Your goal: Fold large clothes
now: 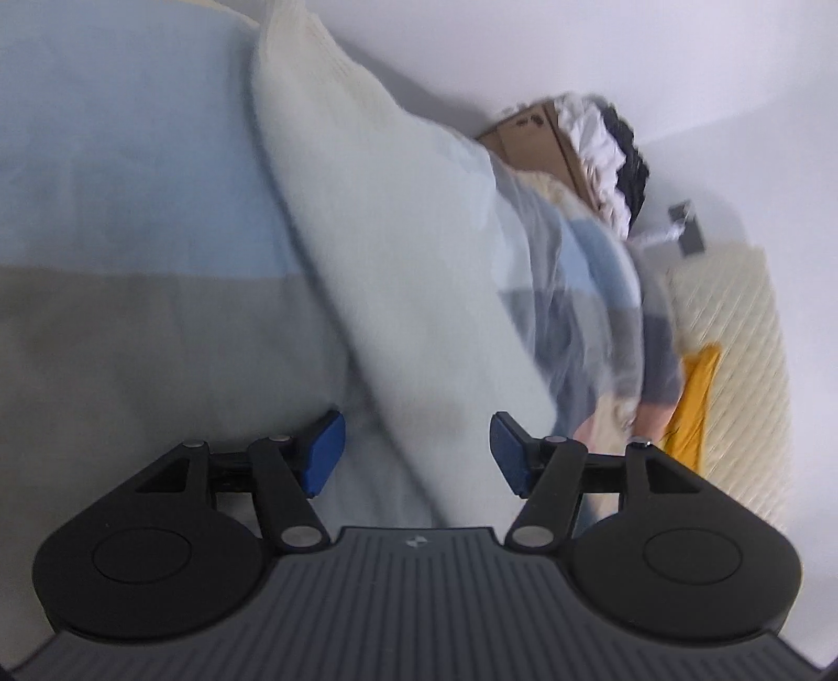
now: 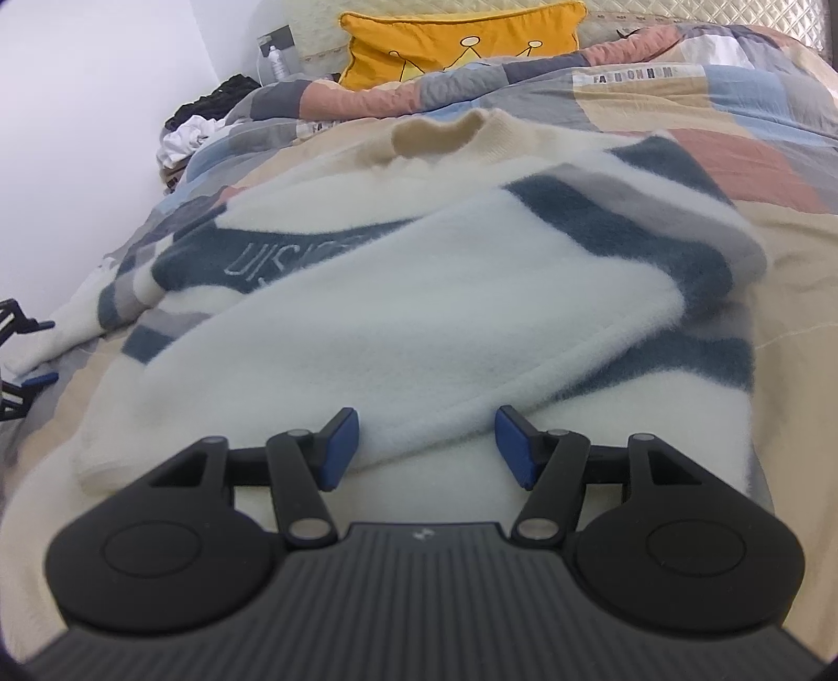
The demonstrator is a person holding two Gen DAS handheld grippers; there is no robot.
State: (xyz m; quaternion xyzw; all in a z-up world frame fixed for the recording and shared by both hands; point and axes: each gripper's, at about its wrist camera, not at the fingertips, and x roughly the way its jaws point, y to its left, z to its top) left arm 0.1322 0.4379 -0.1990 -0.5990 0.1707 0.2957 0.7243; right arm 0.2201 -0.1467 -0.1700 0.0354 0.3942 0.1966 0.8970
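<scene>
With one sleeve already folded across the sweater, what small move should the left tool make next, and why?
Probably close the left tool on the other sleeve and carry it across the sweater. Its jaws stand open around pale fabric in the left wrist view, and that sleeve lies stretched out to the side. The right tool is also open.

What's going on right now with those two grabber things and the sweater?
Left hand-held gripper open. Right hand-held gripper open, over folded sleeve. Sweater on patchwork quilt, partly folded. Nothing in the way.

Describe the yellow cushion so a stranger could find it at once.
Start at the patchwork quilt covering the bed and look to its far end. The yellow cushion leans against the cream quilted headboard; it alone is bright yellow, with crown outlines drawn on it.
</scene>
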